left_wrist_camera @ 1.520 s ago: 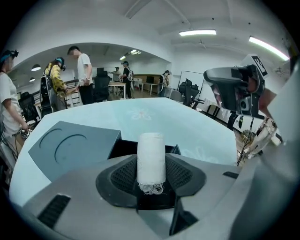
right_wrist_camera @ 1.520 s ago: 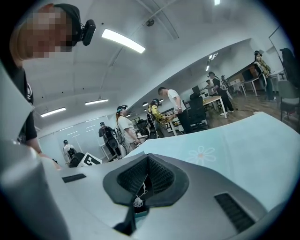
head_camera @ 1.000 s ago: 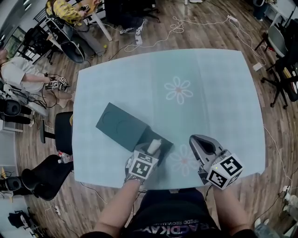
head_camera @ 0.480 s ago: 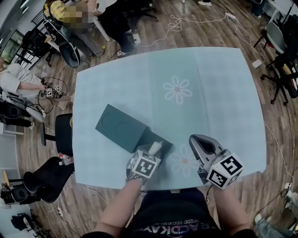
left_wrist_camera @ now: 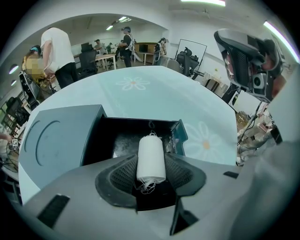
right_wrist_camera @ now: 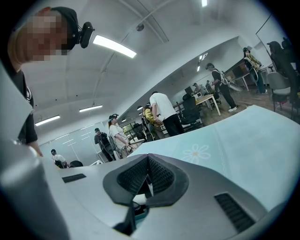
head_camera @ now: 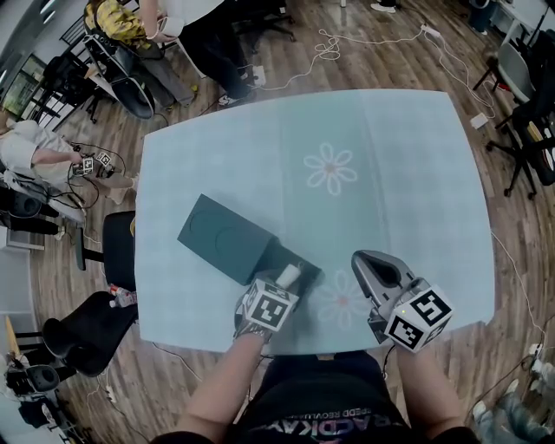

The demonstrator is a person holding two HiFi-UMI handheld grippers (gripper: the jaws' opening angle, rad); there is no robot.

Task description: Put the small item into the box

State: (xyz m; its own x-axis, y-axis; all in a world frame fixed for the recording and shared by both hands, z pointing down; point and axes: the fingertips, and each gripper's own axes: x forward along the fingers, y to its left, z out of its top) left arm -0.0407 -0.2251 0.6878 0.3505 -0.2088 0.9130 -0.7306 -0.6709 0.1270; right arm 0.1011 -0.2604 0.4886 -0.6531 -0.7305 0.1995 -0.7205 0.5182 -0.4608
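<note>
A white spool of thread point(left_wrist_camera: 151, 152) sits between the pads of my left gripper point(left_wrist_camera: 151, 165), which is shut on it. The spool hangs just over the open compartment of a dark teal box point(left_wrist_camera: 123, 137), whose lid point(left_wrist_camera: 56, 136) lies flat to the left. In the head view the spool point(head_camera: 289, 272) and left gripper point(head_camera: 284, 284) are at the near edge of the box point(head_camera: 305, 265), lid point(head_camera: 225, 236) beyond. My right gripper point(head_camera: 366, 263) is held to the right of the box, apart from it. Its jaws point(right_wrist_camera: 148, 164) are shut with nothing between them.
The light blue table point(head_camera: 390, 173) has flower prints point(head_camera: 331, 167). Its near edge runs just under both grippers. Office chairs point(head_camera: 113, 247) stand at the left side, cables lie on the wood floor, and people point(head_camera: 117, 22) sit at desks in the far left corner.
Both grippers, the spool and the box stand as before. Only people in the background have shifted.
</note>
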